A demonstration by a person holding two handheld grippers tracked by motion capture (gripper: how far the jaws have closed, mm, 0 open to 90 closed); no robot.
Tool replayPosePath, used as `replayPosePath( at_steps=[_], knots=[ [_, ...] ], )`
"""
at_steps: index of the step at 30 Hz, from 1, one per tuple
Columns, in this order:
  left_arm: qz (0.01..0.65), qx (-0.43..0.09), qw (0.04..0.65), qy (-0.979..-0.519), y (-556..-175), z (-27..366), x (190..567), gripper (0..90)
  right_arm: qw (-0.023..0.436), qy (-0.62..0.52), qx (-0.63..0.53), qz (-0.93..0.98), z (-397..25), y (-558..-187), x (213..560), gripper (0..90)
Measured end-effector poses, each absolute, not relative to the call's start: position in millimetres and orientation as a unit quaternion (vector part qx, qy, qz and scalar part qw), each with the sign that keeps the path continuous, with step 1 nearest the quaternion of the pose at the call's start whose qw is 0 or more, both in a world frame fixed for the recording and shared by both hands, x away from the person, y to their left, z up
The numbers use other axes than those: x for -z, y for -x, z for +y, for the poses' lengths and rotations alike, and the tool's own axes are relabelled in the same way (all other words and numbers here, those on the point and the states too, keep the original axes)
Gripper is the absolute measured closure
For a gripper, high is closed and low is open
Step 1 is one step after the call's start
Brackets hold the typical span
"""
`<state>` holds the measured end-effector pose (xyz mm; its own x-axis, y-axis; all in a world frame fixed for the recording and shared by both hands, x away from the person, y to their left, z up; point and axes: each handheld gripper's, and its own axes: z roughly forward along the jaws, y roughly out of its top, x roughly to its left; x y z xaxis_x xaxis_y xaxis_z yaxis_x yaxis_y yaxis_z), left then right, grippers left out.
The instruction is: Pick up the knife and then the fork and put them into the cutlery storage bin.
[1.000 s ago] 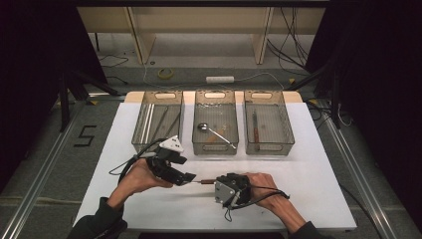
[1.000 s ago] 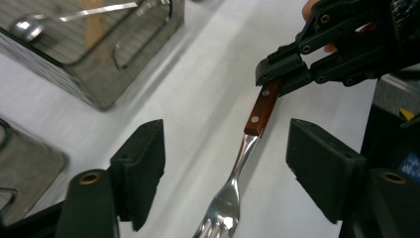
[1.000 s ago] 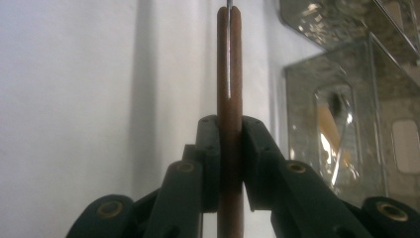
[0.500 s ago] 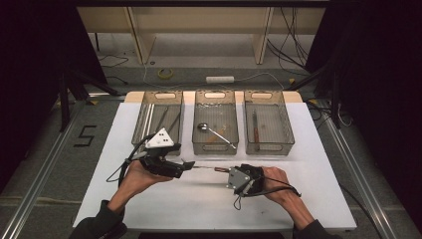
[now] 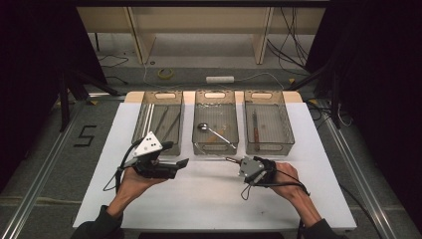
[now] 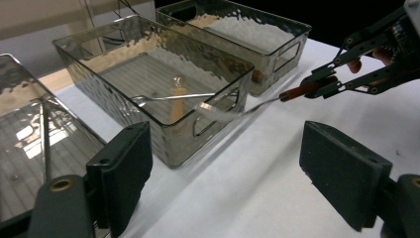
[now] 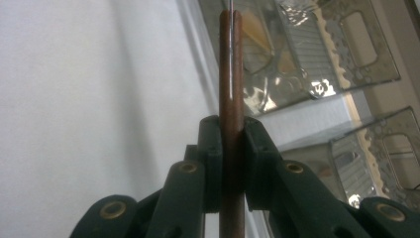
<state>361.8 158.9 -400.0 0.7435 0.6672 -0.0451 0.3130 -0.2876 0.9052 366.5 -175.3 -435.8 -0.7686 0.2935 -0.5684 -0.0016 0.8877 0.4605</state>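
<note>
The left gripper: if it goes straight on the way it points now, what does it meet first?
Probably the near wall of the middle clear plastic bin; the open left gripper points at it across bare white table.

One camera looks down from above on the counter (image 5: 199,209); two ride the claws, close, sharing the clear bins (image 5: 215,124).

Three clear, glossy plastic bins (image 5: 215,124) with rippled walls sit on a matt white table (image 5: 199,199). A smooth brown wooden-looking handle (image 7: 231,74) gleams between matt black jaws.
</note>
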Motion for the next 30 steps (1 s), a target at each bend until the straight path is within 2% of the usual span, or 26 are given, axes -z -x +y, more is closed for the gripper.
replayPosePath(
  at_steps=[4,11,30],
  knots=[
    [0.322,-0.182,0.516,-0.773,-358,164,406,20.1,0.330,-0.103,-0.239,0.907,-181,-369,432,80.9],
    [0.319,-0.173,0.509,-0.781,-352,168,419,20.2,0.327,-0.128,-0.257,0.900,-192,-374,425,81.0],
    [0.326,-0.203,0.504,-0.773,-345,179,426,20.1,0.295,-0.245,-0.328,0.863,-225,-394,408,81.0]
  ],
)
